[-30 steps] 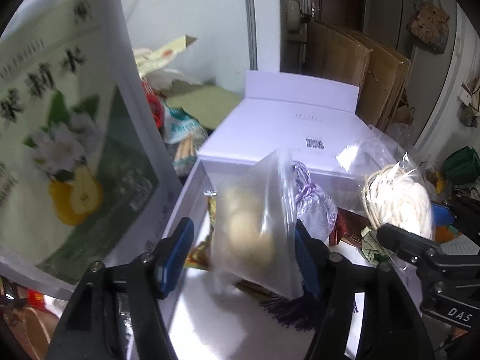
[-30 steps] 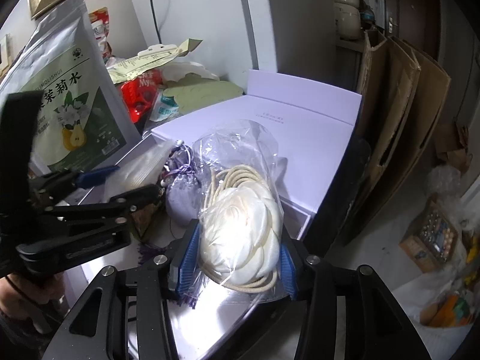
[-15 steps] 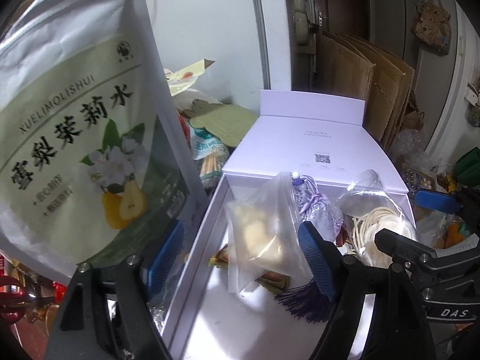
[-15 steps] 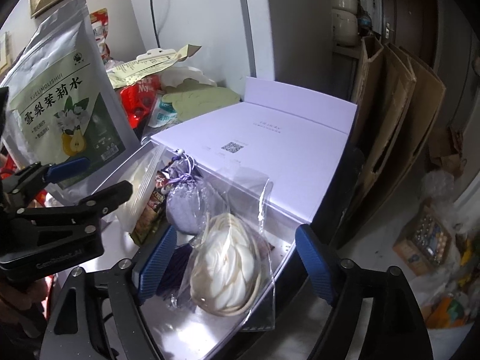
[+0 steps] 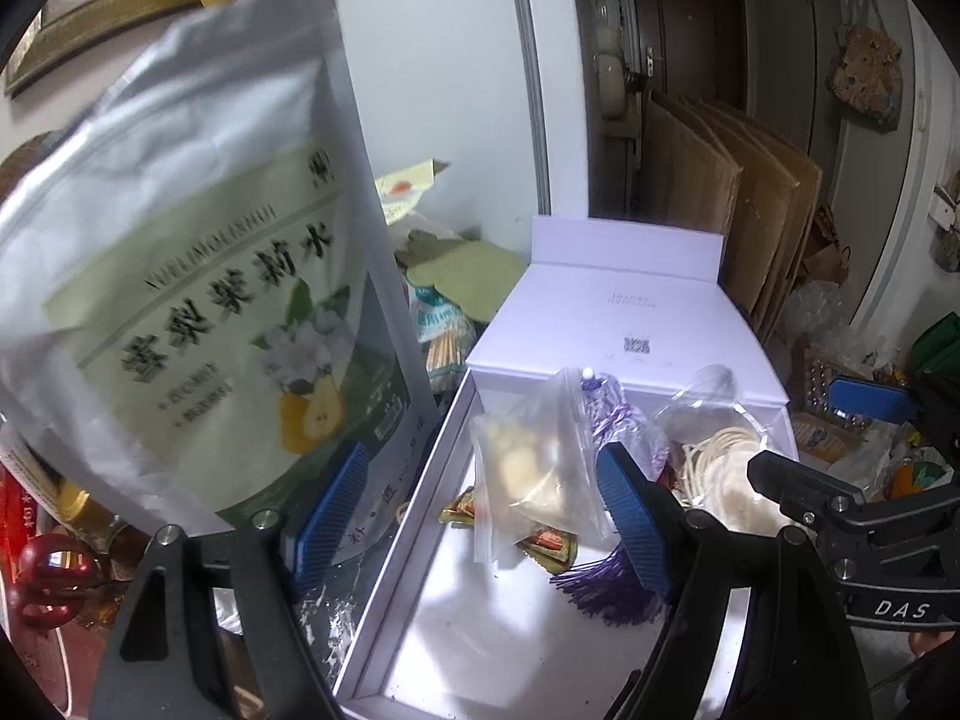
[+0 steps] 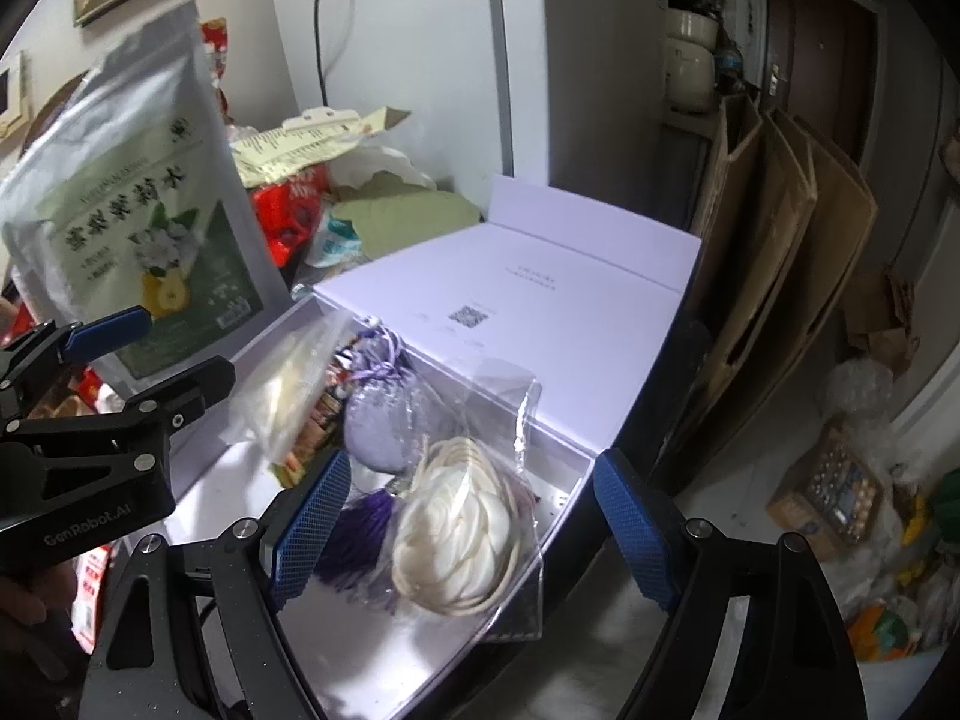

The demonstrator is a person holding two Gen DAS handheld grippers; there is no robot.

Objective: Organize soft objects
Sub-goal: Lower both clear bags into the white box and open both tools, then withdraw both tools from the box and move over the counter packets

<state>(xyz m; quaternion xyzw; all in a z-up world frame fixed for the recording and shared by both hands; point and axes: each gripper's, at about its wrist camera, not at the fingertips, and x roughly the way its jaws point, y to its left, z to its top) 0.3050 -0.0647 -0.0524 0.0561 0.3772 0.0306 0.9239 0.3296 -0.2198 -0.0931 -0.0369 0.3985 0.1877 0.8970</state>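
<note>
An open white box (image 5: pixel 516 630) holds three soft items. A clear zip bag with pale round pieces (image 5: pixel 534 468) leans at its left. A purple sachet with a tassel (image 5: pixel 618 426) lies in the middle. A clear bag with a cream woven coil (image 6: pixel 456 528) lies at the right. My left gripper (image 5: pixel 486 528) is open and empty, pulled back above the box's left side. My right gripper (image 6: pixel 468 534) is open and empty, straddling the coil bag without touching it. The box (image 6: pixel 384 636), zip bag (image 6: pixel 294 384) and sachet (image 6: pixel 384 414) also show in the right wrist view.
A tall silver pear-tea pouch (image 5: pixel 198 300) stands just left of the box. The box lid (image 5: pixel 618 312) lies open behind. Snack packets and clutter (image 6: pixel 300 210) fill the back left. Folded cardboard (image 6: pixel 774 252) leans at the right, above a cluttered floor.
Both grippers were shut on their bags a second ago. They opened, let the zip bag and the coil bag down into the box, and have drawn back.
</note>
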